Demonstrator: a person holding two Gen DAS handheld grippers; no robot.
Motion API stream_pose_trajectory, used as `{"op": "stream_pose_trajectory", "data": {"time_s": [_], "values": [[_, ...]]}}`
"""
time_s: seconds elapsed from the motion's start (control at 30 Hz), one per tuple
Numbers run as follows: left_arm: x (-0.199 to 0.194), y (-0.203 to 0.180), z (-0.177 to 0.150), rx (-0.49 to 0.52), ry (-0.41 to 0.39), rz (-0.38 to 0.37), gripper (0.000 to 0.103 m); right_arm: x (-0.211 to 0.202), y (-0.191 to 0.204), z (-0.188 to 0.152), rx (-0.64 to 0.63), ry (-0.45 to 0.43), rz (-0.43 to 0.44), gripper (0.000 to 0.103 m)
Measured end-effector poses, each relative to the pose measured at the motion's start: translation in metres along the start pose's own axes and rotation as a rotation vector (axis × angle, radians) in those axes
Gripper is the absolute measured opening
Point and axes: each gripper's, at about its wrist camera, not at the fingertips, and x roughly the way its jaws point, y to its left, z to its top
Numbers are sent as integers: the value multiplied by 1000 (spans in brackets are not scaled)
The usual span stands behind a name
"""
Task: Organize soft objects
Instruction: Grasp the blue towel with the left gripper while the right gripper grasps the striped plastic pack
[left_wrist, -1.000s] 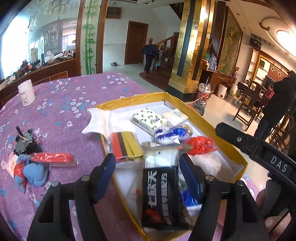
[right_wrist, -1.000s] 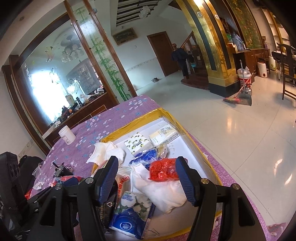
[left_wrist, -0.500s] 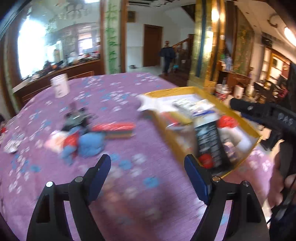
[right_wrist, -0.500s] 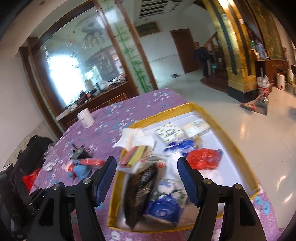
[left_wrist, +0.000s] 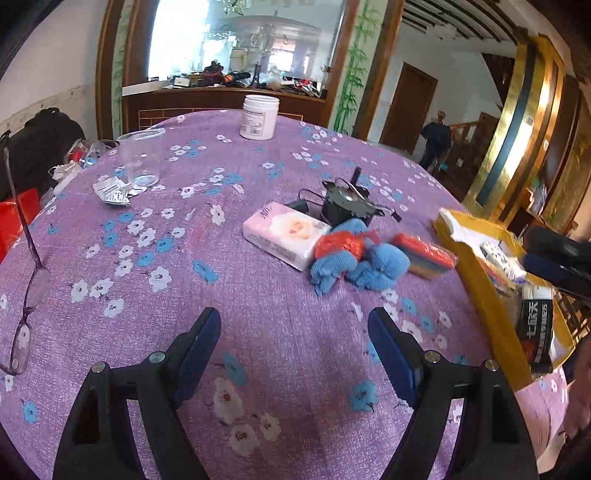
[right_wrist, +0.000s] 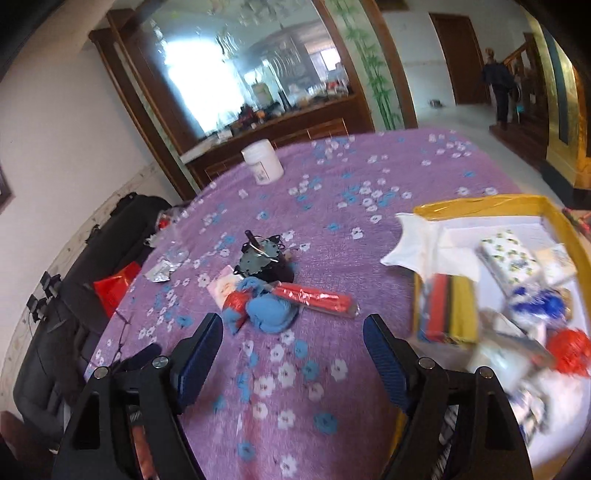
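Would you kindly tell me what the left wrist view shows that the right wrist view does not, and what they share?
Only the left wrist view shows the purple glasses at the table's left edge, the whole clear plastic cup and the black packet standing at the tray's near end.

Only the right wrist view shows the tray's inside: the green-dotted tissue pack, the red-and-yellow pack and the red crinkled bag.

Both show the white jar, the blue sock bundle, the pink tissue pack, the yellow tray, and an open, empty tool.
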Motion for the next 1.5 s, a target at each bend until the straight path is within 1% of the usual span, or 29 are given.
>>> {"op": "stream_pose_trajectory", "data": {"time_s": [0.13,0.2,0.3,0.33,0.37,0.43,0.47,0.5,0.53,0.57,0.63,0.67,0.73,0.8,0.87,0.97,1.0,1.03,1.07,1.1,1.17,1.2,1.23,1.27,1.37,1.4,1.43,1.5], "values": [[0,1,-1,2,0,-5,81,54,-3,18,19,70,-55,82],[1,-1,-1,5,5,-6,81,77,-11,24,54,101,-43,82],[1,0,-1,6,0,-6,81,95,-21,23,92,142,-14,82],[1,0,-1,5,-1,-5,81,97,-20,21,94,153,12,82],[1,0,-1,3,-3,-4,81,98,-15,14,90,184,74,82],[0,1,-1,-5,-2,-7,81,94,-3,0,84,245,171,83],[1,2,-1,-9,-1,-7,81,89,6,-10,74,274,244,83],[1,4,0,-16,1,-8,81,83,15,-17,51,287,297,83],[1,5,0,-22,2,-12,81,75,22,-22,15,274,298,83],[1,7,0,-28,3,-16,81,69,24,-24,-9,255,276,83],[2,9,1,-41,9,-17,81,63,26,-22,-68,209,198,83],[3,9,1,-43,12,-19,81,64,25,-19,-96,188,127,83],[3,10,1,-47,10,-17,81,69,21,-17,-107,179,48,83],[3,10,1,-49,8,-16,81,78,17,-14,-83,193,39,82],[3,10,1,-49,9,-15,81,89,11,-11,-28,211,68,82],[4,10,2,-51,11,-16,81,104,9,-10,4,214,74,82],[4,11,2,-53,11,-15,81,106,10,-11,14,213,88,82],[3,12,2,-56,8,-14,81,109,13,-13,18,210,111,79],[3,12,2,-60,6,-15,81,109,19,-16,2,218,146,69],[2,13,1,-64,5,-15,81,111,27,-20,-25,247,194,64],[1,15,1,-74,1,-16,81,111,40,-30,-48,298,294,47],[1,16,2,-79,0,-15,81,108,44,-35,-59,312,345,41],[0,17,2,-86,-1,-16,81,103,46,-39,-73,307,365,30],[0,18,2,-95,0,-20,81,98,46,-40,-80,294,351,30],[1,22,2,-115,6,-30,81,77,40,-42,-128,204,238,26],[1,22,2,-116,7,-31,81,72,37,-42,-128,188,223,25],[0,22,2,-116,6,-30,81,67,34,-43,-126,173,215,22],[0,21,2,-111,5,-27,81,59,30,-44,-138,130,188,21]]}}
